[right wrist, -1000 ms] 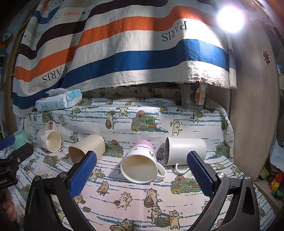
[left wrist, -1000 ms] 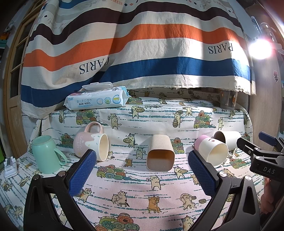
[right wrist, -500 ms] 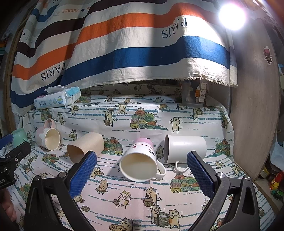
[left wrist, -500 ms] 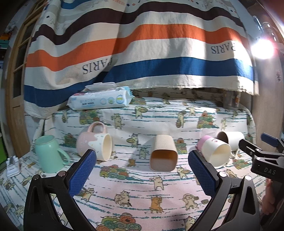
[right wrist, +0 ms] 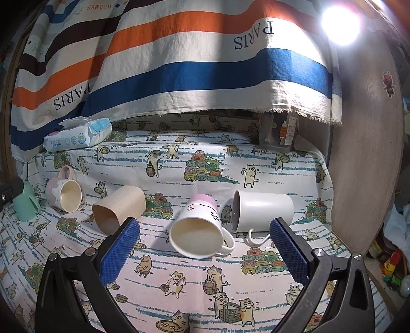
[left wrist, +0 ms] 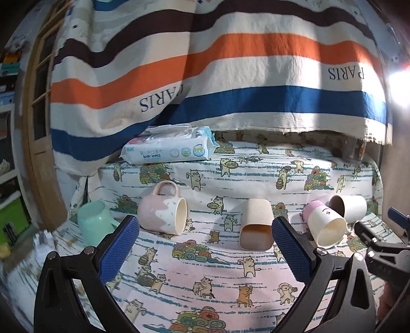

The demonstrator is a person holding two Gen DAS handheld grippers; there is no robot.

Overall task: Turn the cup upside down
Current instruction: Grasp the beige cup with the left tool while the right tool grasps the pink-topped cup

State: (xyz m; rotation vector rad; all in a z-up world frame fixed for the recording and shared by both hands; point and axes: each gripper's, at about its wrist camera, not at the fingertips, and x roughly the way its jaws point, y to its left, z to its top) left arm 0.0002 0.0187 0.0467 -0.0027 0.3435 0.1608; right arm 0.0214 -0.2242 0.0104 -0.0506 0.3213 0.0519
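Observation:
Several cups lie on their sides on the cat-print cloth: a pink-and-white mug [left wrist: 164,208] [right wrist: 65,192], a beige tumbler [left wrist: 255,225] [right wrist: 118,208], a white mug with a pink base [left wrist: 324,224] [right wrist: 198,230] and a plain white mug [left wrist: 349,206] [right wrist: 262,212]. A mint green cup [left wrist: 93,222] [right wrist: 24,202] stands mouth down at the far left. My left gripper [left wrist: 205,246] is open and empty, in front of the pink mug and the tumbler. My right gripper [right wrist: 205,246] is open and empty, just in front of the pink-based mug.
A pack of baby wipes [left wrist: 169,149] lies at the back left under a hanging striped cloth [left wrist: 217,76]. A clear container [right wrist: 278,135] stands at the back right. A wooden panel [right wrist: 366,153] bounds the right side. A bright lamp [right wrist: 338,24] glares top right.
Both grippers have shifted slightly; the left view has moved a little to the left and closer. The cups have not moved. Both grippers stay open.

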